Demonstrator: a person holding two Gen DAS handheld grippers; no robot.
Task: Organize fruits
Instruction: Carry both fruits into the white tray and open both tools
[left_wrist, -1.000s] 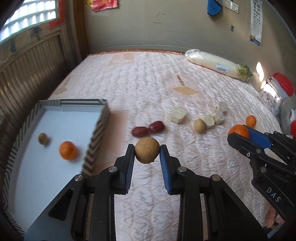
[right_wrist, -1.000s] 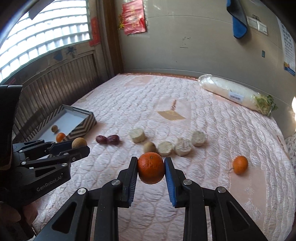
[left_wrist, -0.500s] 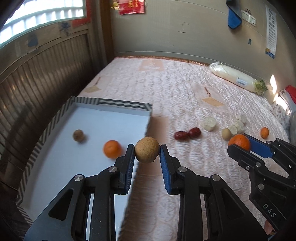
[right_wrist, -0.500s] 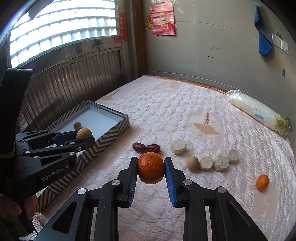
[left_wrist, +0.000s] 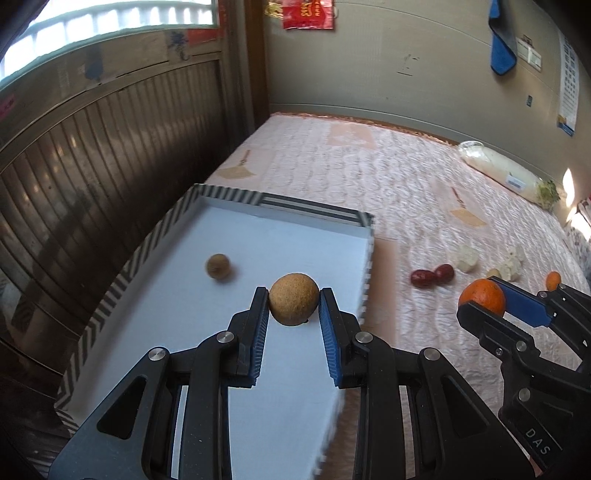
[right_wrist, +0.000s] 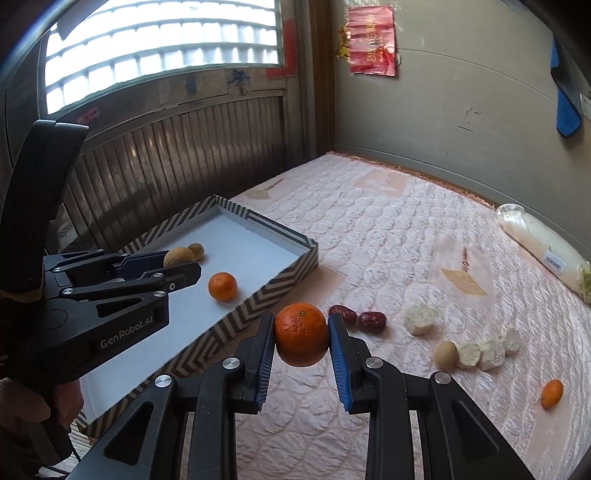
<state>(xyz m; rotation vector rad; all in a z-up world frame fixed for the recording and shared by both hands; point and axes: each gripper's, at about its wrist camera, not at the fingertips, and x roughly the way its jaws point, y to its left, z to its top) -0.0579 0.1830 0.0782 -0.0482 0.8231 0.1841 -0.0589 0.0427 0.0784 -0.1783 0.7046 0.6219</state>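
My left gripper (left_wrist: 293, 304) is shut on a tan round fruit (left_wrist: 293, 303) and holds it above the white floor of a striped box (left_wrist: 280, 205). A smaller brown fruit (left_wrist: 218, 266) lies in the box. My right gripper (right_wrist: 301, 334) is shut on an orange (right_wrist: 301, 334), held above the bed just right of the box (right_wrist: 280, 291). In the right wrist view the left gripper (right_wrist: 177, 266) and its tan fruit (right_wrist: 178, 256) are over the box, with a brown fruit (right_wrist: 196, 251) and a small orange (right_wrist: 222, 286) lying inside.
On the pink quilted bed (right_wrist: 388, 229) lie two red dates (right_wrist: 358, 317), several pale cut pieces (right_wrist: 480, 350), a tan fruit (right_wrist: 446, 354) and a small orange (right_wrist: 552, 393). A bagged white vegetable (right_wrist: 546, 251) lies by the far wall. A dark slatted wall (left_wrist: 92, 166) stands left of the box.
Both grippers have swung left with their fruits. My left gripper went from over the bed to over the box floor. The right gripper came nearer the box's edge.
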